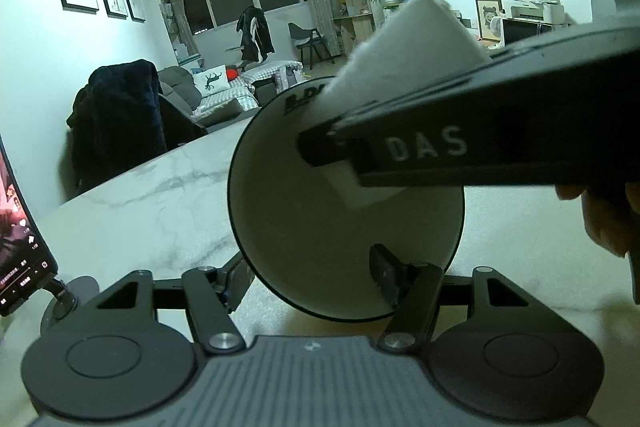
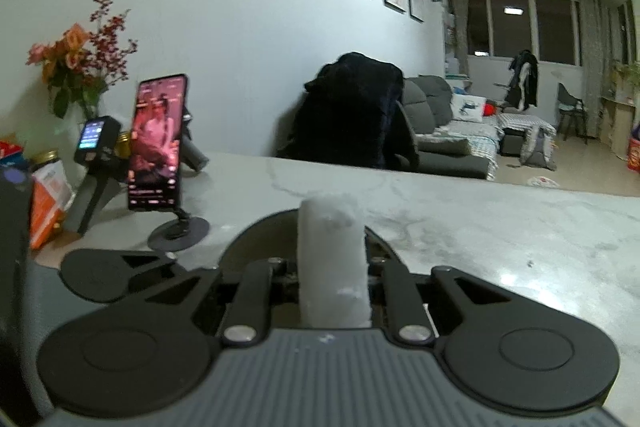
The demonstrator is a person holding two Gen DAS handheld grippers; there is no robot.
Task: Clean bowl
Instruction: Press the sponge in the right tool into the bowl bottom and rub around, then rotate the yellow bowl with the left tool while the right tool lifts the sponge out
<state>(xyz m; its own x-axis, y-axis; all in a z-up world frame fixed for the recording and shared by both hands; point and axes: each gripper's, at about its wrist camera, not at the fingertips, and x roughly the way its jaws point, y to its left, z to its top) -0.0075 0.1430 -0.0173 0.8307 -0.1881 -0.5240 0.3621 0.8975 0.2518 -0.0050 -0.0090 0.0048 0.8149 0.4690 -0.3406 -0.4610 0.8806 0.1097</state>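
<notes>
Marble table (image 2: 500,227), lit phone on stand (image 2: 156,143), flowers (image 2: 76,63), dark-draped chair (image 2: 352,111), perhaps jars (image 2: 44,157).

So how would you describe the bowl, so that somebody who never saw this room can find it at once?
Start at the marble table. Near its front edge, the left hand-held gripper holds the bowl tipped on its side by the rim, opening toward the camera. It is the only dish: pale inside, dark rim, with a white cloth pushed in by the right hand-held gripper.

Glossy bowl (image 1: 320,227); fuzzy white cloth (image 1: 416,39); marbled table (image 1: 140,203).
</notes>
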